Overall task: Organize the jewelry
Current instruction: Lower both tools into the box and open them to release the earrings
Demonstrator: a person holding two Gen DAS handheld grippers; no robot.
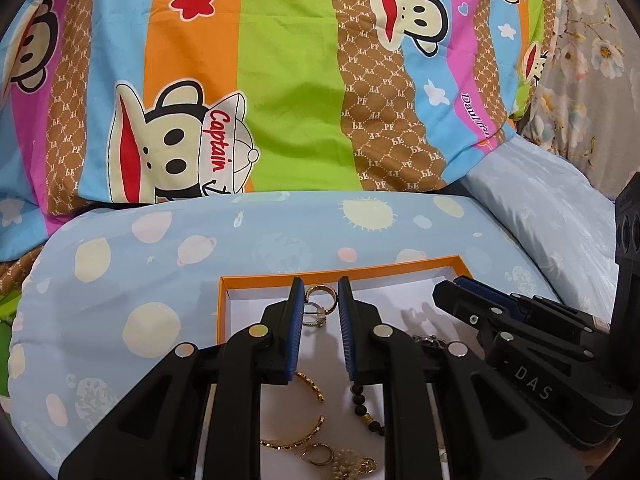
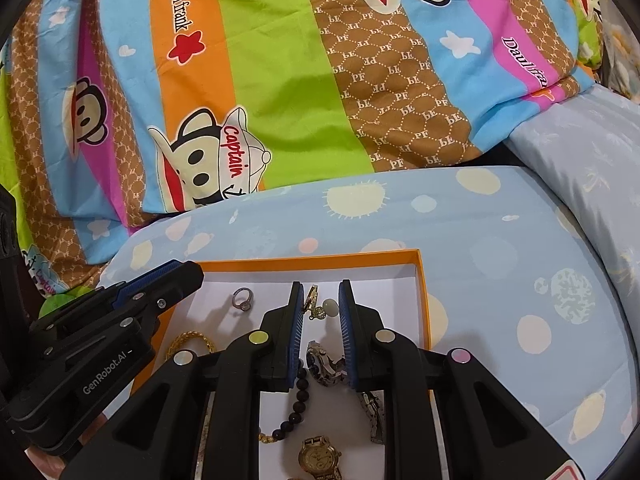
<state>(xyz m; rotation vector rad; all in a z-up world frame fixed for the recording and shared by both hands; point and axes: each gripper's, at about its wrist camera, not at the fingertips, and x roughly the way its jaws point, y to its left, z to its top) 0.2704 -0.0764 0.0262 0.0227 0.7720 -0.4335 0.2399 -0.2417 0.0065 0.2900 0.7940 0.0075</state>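
An orange-rimmed box [image 1: 340,270] with a white floor lies on a pale blue planet-print cushion [image 1: 160,264]. My left gripper [image 1: 321,282] hovers over its left part, jaws narrowly open and empty, framing gold and silver rings [image 1: 320,294]. Below them lie a gold bangle [image 1: 310,412] and a dark beaded bracelet [image 1: 362,404]. My right gripper [image 2: 321,286] hangs over the right part of the box [image 2: 320,258], also narrowly open and empty. A gold earring with a pearl [image 2: 318,304], a silver watch [image 2: 326,364] and a gold watch [image 2: 320,458] lie beneath it.
A striped cartoon-monkey quilt [image 1: 280,80] is piled behind the cushion. A pale blue pillow [image 2: 592,168] lies at the right. In the box's left part a silver ring [image 2: 243,299] and a gold chain [image 2: 192,340] lie near the left gripper [image 2: 180,276].
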